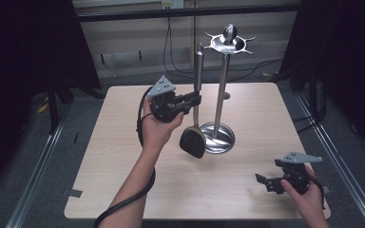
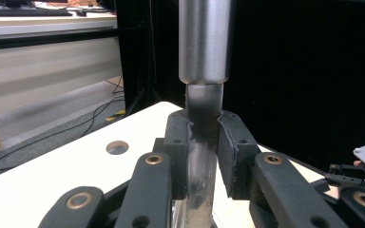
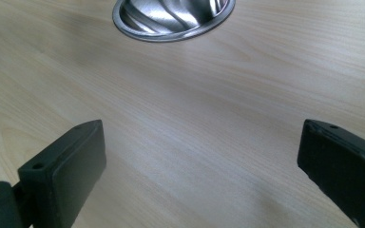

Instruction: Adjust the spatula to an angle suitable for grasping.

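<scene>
Left hand [image 1: 158,127] raised above the table [image 1: 123,156], forearm coming up from the near edge; left gripper [image 1: 196,99] held roughly level, jaws pointing toward the stand [image 1: 222,80].

Left jaws closed on the spatula [image 1: 196,114]: in the left gripper view both pads [image 2: 177,152] press the flat steel shank [image 2: 202,156] just below the thick round handle [image 2: 204,38]. Handle rises above the fingers, black blade [image 1: 193,141] hangs below them, close over the stand's round base [image 1: 221,140]. Spatula long axis near vertical, blade end down, handle end up beside the stand's pole.

Right hand [image 1: 306,197] low at the near right corner of the table. Right gripper [image 1: 264,182] level, pointing left across the table, jaws wide apart, nothing between the pads [image 3: 71,166]; bare tabletop ahead, stand base beyond.
</scene>
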Demonstrator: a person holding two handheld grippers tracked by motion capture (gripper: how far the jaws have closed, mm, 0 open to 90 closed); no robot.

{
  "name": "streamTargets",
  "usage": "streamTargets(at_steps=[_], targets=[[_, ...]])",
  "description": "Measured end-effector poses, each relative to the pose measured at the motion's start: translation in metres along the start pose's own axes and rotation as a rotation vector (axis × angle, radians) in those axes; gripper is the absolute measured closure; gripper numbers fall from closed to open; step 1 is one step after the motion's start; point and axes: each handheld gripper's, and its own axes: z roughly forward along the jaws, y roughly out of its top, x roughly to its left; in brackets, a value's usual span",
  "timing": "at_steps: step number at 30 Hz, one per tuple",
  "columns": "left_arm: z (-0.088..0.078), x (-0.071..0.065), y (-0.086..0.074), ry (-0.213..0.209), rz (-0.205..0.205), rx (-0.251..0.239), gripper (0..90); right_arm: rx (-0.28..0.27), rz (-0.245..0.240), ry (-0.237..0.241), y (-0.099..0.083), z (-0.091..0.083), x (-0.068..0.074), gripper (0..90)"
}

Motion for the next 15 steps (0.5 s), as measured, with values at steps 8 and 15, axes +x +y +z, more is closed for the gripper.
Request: streamTargets(at_steps=[8, 15], targets=[[0.0041, 0.0008, 0.0004, -0.017, -0.011, 0.009, 75.4, -0.002, -0.009, 0.002, 0.0007, -0.0006, 0.0010, 2.1], [0.0075, 0.0008, -0.0008, -0.022, -0.017, 0.015, 75.4, -0.002, -0.010, 0.001, 0.0008, -0.0004, 0.0012, 2.1]])
